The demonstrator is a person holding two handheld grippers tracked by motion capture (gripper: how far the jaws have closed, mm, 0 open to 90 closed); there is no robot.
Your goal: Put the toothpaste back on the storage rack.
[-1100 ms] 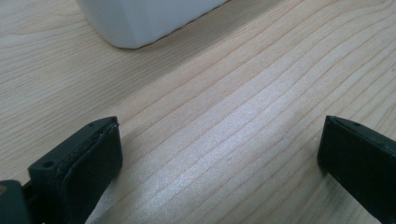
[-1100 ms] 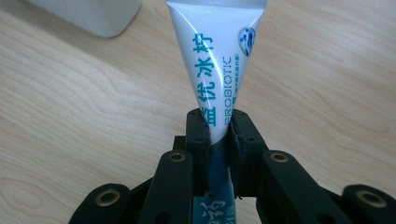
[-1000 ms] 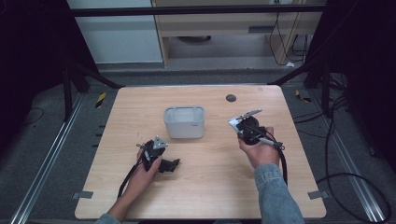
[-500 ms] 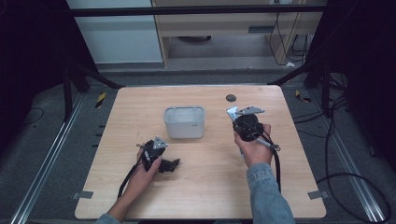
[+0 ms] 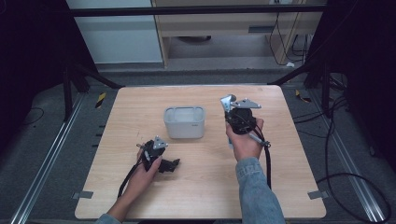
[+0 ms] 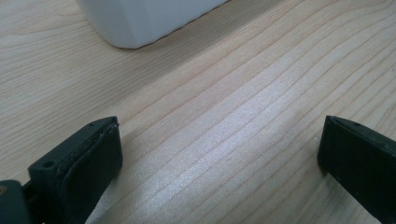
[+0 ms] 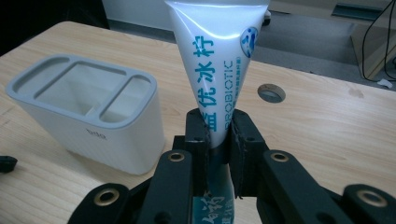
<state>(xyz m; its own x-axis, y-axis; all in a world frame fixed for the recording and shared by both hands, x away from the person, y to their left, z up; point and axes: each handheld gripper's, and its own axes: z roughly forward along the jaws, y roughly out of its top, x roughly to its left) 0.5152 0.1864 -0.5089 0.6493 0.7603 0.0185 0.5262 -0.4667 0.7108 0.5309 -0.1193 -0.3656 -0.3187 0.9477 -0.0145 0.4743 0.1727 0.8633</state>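
Your right gripper (image 7: 217, 140) is clamped on a white toothpaste tube (image 7: 217, 60), holding it upright above the wooden table (image 5: 201, 186), just to the right of the white holder (image 5: 184, 122) with the grey compartmented rim. Your left gripper (image 5: 159, 156) rests low on the table in front of the holder, its jaws spread wide with only bare wood between them.

The light wooden surface (image 5: 140, 107) carries a white holder (image 5: 184, 122) with a grey compartmented rim near its middle. The left claw (image 5: 173, 164) rests on the wood, near the front left of the holder.
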